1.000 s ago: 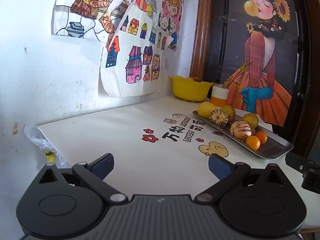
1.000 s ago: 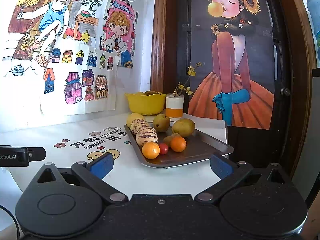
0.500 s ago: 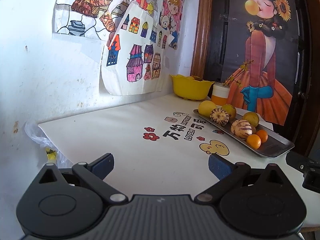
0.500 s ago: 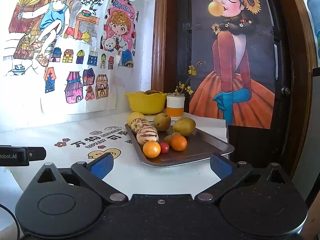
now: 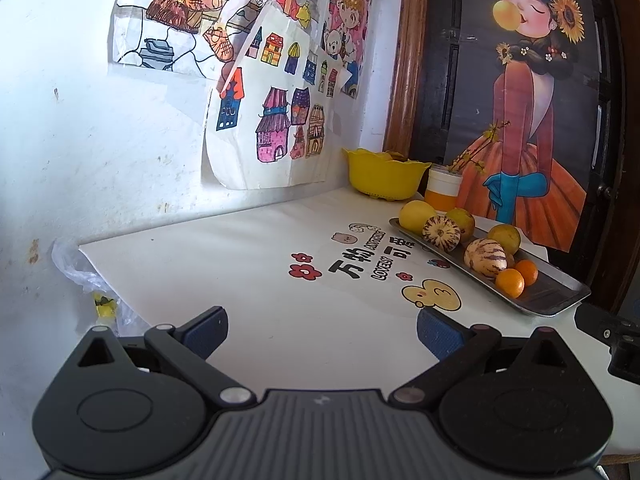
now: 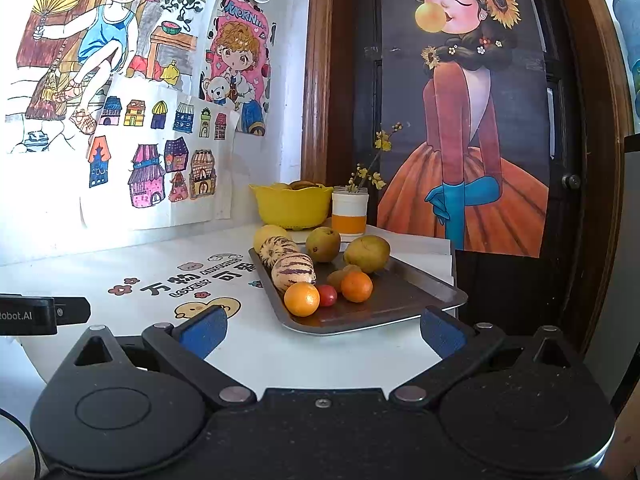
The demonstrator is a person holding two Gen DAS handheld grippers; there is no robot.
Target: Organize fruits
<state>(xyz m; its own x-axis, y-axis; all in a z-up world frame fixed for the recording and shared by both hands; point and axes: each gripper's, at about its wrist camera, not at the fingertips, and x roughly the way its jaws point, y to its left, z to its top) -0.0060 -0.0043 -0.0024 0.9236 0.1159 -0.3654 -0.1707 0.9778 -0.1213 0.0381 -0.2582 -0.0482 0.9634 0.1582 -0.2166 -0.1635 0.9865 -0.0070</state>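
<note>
Fruit's all sitting on the tray (image 6: 404,300) just ahead of the right gripper (image 6: 322,330), bowl (image 6: 291,207) behind it. Both grippers, left (image 5: 322,330) too, are hanging spread wide, holding nothing. Sorted already or not, can't tell.

I can't identify what sits inside the yellow bowl (image 6: 291,205); behind the tray (image 6: 400,300), only brownish tops show above its rim.
</note>
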